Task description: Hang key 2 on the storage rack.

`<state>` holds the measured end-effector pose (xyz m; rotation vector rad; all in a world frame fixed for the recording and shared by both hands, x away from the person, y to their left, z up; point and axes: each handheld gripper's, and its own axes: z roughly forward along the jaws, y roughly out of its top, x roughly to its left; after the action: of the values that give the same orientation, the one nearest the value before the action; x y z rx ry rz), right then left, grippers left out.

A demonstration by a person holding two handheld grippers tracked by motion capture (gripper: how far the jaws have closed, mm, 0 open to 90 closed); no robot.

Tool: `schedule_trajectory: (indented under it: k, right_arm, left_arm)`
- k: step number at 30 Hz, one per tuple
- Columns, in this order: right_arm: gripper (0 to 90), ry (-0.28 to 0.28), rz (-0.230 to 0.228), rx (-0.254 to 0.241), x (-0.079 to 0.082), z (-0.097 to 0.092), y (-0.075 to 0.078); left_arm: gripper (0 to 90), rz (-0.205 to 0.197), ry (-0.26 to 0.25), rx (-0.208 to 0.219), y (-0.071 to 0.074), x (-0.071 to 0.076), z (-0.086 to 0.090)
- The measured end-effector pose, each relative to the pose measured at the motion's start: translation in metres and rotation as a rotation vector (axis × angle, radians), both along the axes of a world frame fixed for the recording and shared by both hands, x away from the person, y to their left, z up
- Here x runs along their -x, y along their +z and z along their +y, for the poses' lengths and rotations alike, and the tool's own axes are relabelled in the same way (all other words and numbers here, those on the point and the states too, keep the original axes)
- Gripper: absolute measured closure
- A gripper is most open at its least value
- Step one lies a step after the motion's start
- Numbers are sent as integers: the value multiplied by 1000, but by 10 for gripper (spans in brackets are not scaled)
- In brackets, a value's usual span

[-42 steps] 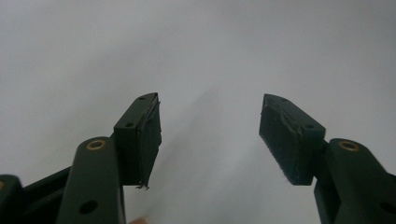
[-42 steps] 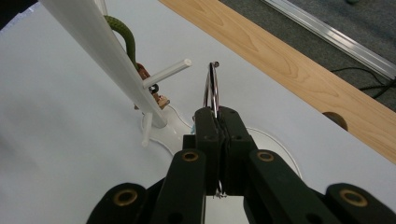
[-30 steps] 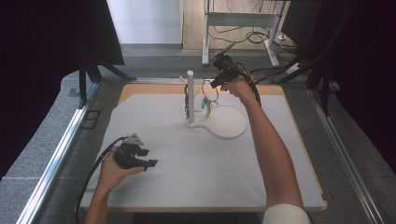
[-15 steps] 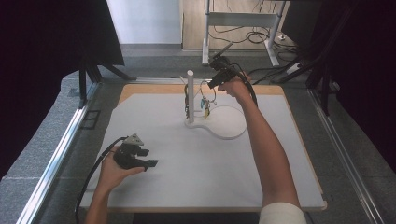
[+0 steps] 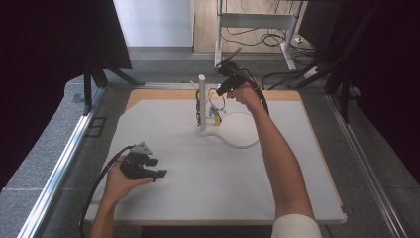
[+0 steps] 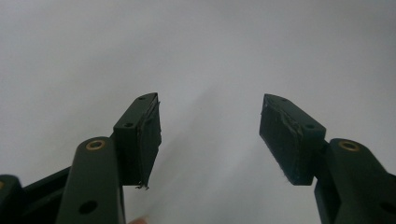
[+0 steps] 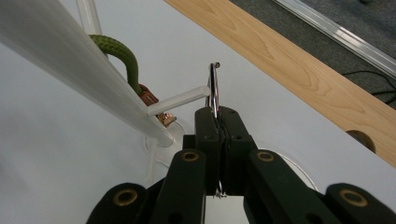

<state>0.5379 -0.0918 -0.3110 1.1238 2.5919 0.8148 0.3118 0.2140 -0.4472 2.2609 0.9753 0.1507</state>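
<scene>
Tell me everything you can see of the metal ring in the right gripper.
The ring is a thin, shiny loop of silvery wire, seen edge-on in the right gripper view, so its outline cannot be judged. The right gripper pinches its lower part between shut jaws; the rest stands up above the jaw tips. It is held in the air beside the tip of a white peg on the white stand, close to it, but contact cannot be told. In the high view it is too small to make out.
</scene>
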Motion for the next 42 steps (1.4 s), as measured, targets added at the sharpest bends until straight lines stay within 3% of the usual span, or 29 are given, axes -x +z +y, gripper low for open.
schedule_trajectory:
  k: [12, 23, 29, 42]
  right_arm:
    - [881, 33, 6, 7, 10, 12, -2]
    - [879, 45, 17, 23, 16, 12, -12]
    - [878, 55, 30, 6, 19, 13, -20]
    - [836, 86, 27, 8, 26, 16, -22]
  left_arm:
    - [391, 1, 1, 3, 0, 1, -1]
    - [391, 5, 0, 4, 0, 1, -3]
    - [390, 8, -3, 3, -1, 0, -3]
    - [389, 17, -11, -5, -2, 0, -3]
